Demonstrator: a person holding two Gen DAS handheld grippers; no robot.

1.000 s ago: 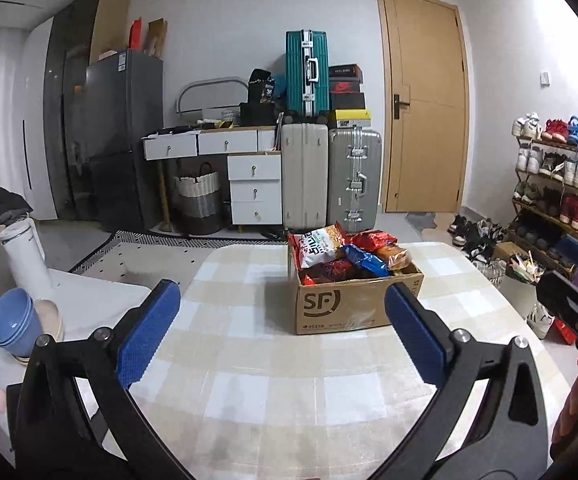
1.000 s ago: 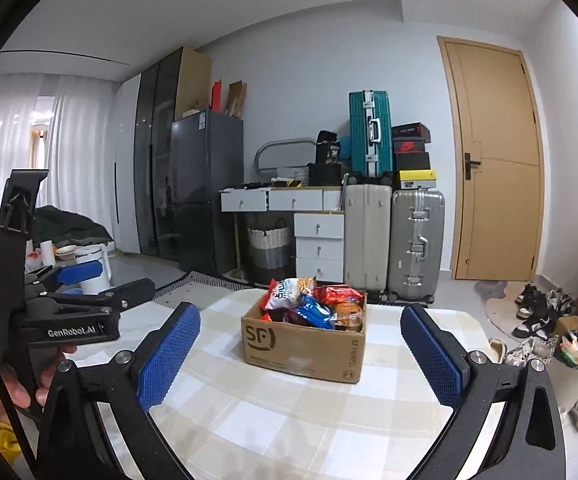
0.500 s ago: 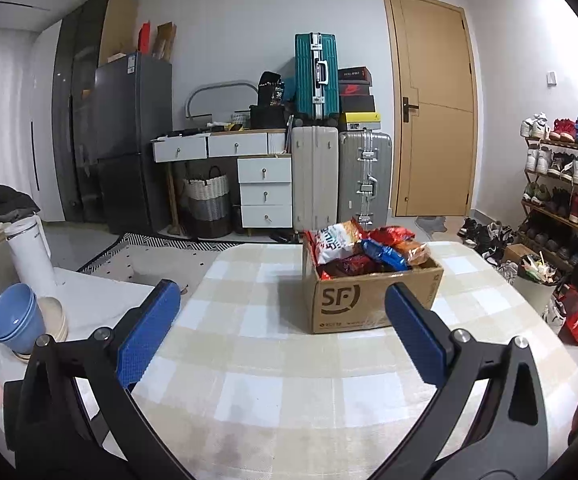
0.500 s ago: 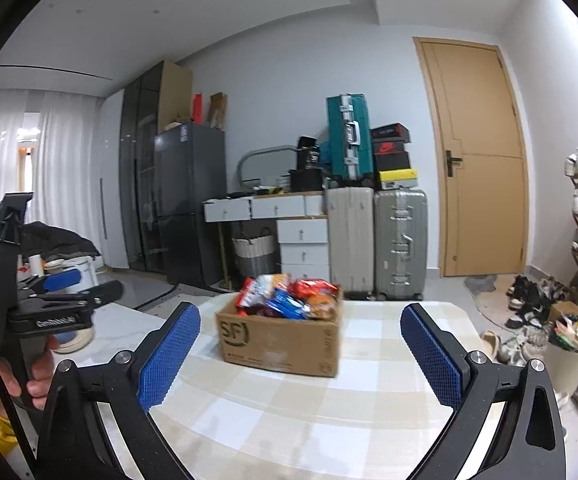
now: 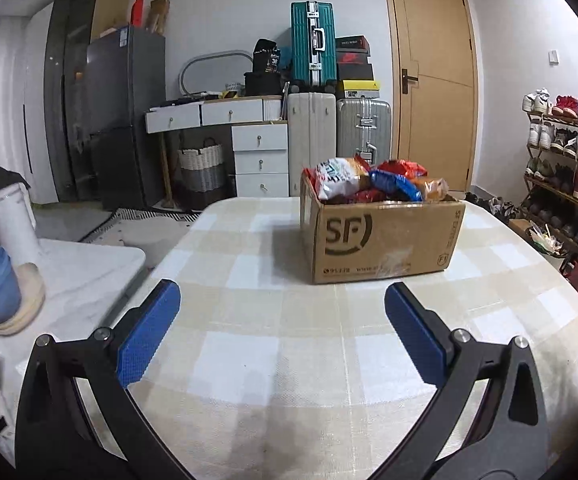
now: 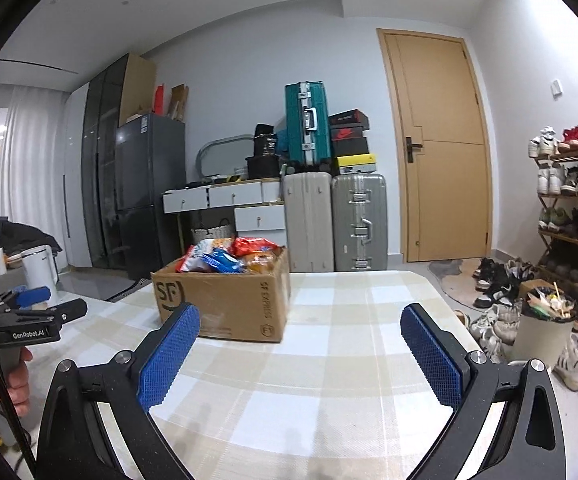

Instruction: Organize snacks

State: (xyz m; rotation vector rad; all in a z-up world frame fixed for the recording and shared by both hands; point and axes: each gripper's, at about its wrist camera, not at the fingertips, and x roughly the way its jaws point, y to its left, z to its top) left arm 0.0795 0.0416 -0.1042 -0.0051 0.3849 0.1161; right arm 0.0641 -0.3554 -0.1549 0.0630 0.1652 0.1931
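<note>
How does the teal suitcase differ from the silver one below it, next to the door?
The teal suitcase stands raised, on top of other luggage; the silver suitcase stands on the floor. The teal one looks narrower, the silver one wider. The teal one shows a front handle; the silver one shows latches. Both are upright, ribbed hard shells with metal trim.

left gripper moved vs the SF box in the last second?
Yes. The left gripper has closed in on the cardboard box, which looms larger and nearer its pads.

Snacks [image 5: 373, 186] in box [image 5: 381, 240] on table [image 5: 273, 344]; suitcases [image 5: 341, 128] behind, seemingly floor-standing
</note>
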